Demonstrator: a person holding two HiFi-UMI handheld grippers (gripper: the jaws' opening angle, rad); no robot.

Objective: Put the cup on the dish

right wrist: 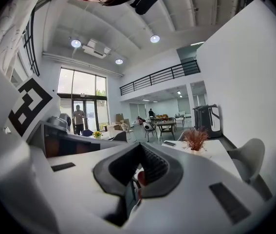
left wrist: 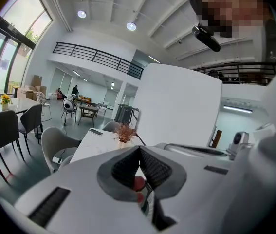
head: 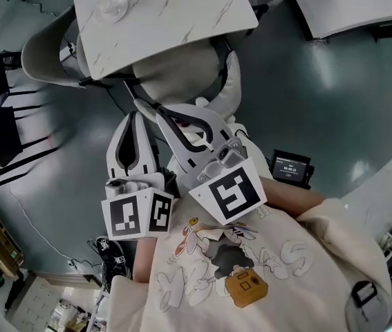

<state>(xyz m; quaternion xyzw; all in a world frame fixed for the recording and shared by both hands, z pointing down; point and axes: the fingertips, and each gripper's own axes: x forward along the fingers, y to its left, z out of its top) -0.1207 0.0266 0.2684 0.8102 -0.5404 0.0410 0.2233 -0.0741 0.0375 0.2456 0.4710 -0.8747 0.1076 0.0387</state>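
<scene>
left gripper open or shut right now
Shut: the left gripper shows both jaws pressed together at the tips in its own view, nothing held between them.

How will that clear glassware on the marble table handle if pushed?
The glassware looks clear and thin, so probably light and fragile. It sits low and wide, so it should slide rather than tip. The table looks polished, so likely slippery.

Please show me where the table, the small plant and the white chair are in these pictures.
table (head: 182,19), head view, bare middle of its marble top.
plant (right wrist: 195,138), right gripper view, its reddish twigs.
chair (right wrist: 248,156), right gripper view, its backrest.
</scene>
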